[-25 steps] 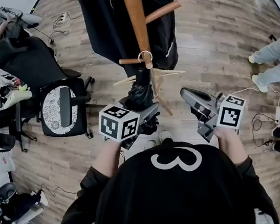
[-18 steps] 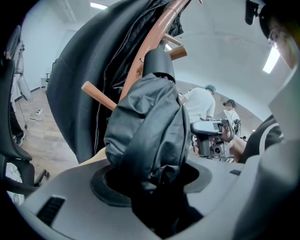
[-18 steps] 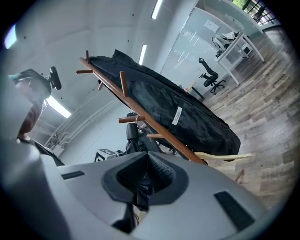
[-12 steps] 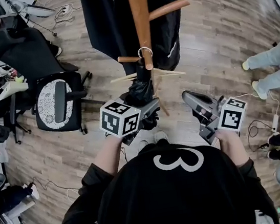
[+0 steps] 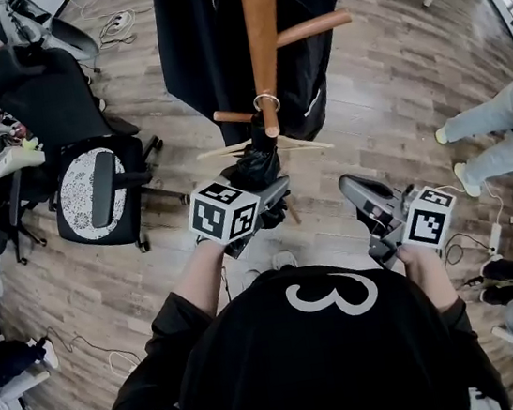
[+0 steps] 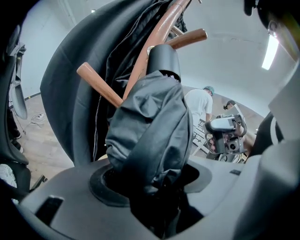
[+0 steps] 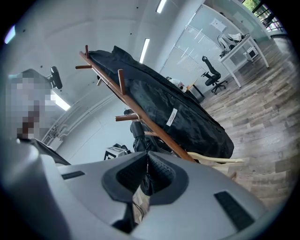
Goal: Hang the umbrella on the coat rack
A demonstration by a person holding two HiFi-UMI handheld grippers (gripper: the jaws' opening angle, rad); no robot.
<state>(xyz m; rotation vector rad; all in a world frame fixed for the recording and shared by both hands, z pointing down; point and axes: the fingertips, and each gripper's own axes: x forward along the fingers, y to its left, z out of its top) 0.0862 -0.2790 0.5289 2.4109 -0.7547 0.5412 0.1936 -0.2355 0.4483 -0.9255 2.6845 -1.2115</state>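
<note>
A folded black umbrella [image 5: 255, 163] hangs beside the wooden coat rack pole [image 5: 261, 19]. Its silver wrist ring [image 5: 266, 102] sits over a short lower peg [image 5: 233, 115]. My left gripper [image 5: 264, 192] is shut on the umbrella's lower end, just below that peg. In the left gripper view the crumpled umbrella fabric [image 6: 145, 126] fills the jaws of the left gripper [image 6: 154, 187], with the peg [image 6: 98, 84] behind it. My right gripper [image 5: 361, 196] is off to the right, shut and empty. In the right gripper view the right gripper [image 7: 147, 171] points toward the rack pole [image 7: 140, 115].
A black coat [image 5: 204, 36] hangs on the rack behind the umbrella, and a pale wooden hanger [image 5: 309, 143] shows below it. Black office chairs [image 5: 93, 189] stand at left. A person's legs [image 5: 486, 120] are at right. Cables [image 5: 474, 235] lie on the wood floor.
The head view has shifted slightly. The left gripper stays shut on the umbrella under the peg, ring still over it. The right gripper has drifted a little right.
</note>
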